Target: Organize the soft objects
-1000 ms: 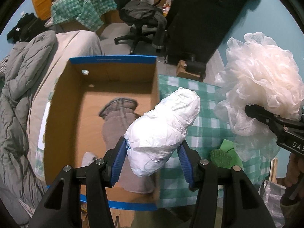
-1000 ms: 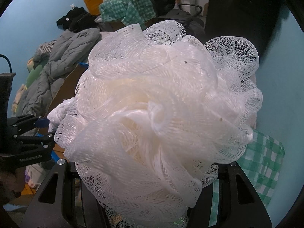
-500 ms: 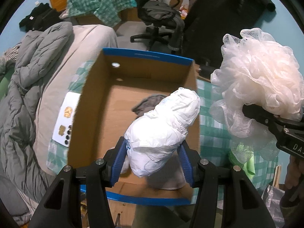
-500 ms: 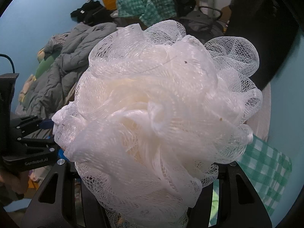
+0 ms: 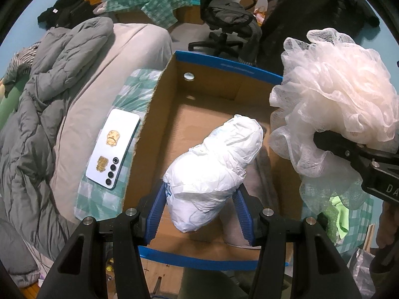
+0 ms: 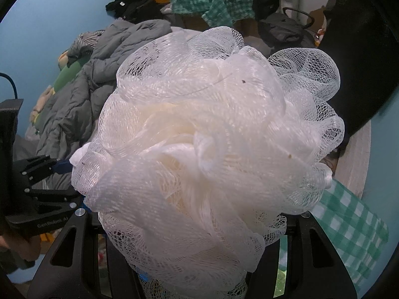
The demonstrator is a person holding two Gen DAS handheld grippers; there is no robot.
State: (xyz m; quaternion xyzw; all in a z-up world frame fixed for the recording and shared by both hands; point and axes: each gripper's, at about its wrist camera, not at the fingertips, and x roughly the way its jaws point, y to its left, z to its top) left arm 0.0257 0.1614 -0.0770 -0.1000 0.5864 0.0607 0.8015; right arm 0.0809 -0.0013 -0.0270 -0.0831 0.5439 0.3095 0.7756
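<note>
My left gripper (image 5: 199,209) is shut on a white crumpled soft bundle (image 5: 212,174) and holds it above the open cardboard box (image 5: 224,67) with blue-taped edges. A grey cloth (image 5: 261,172) lies on the box floor, mostly hidden behind the bundle. My right gripper (image 5: 349,149) is shut on a white mesh bath pouf (image 5: 334,92), held over the box's right wall. In the right wrist view the pouf (image 6: 212,149) fills the frame and hides the fingers; the left gripper (image 6: 59,169) shows at the left edge.
A white phone (image 5: 112,149) lies on the green checked cloth (image 5: 134,92) left of the box. A bed with a grey duvet (image 5: 37,124) is further left. Green items (image 5: 339,214) lie right of the box. An office chair (image 5: 224,25) stands behind.
Both grippers have moved left with their loads. The bundle has gone from over the box's right wall to over its inside. The phone has come into view.
</note>
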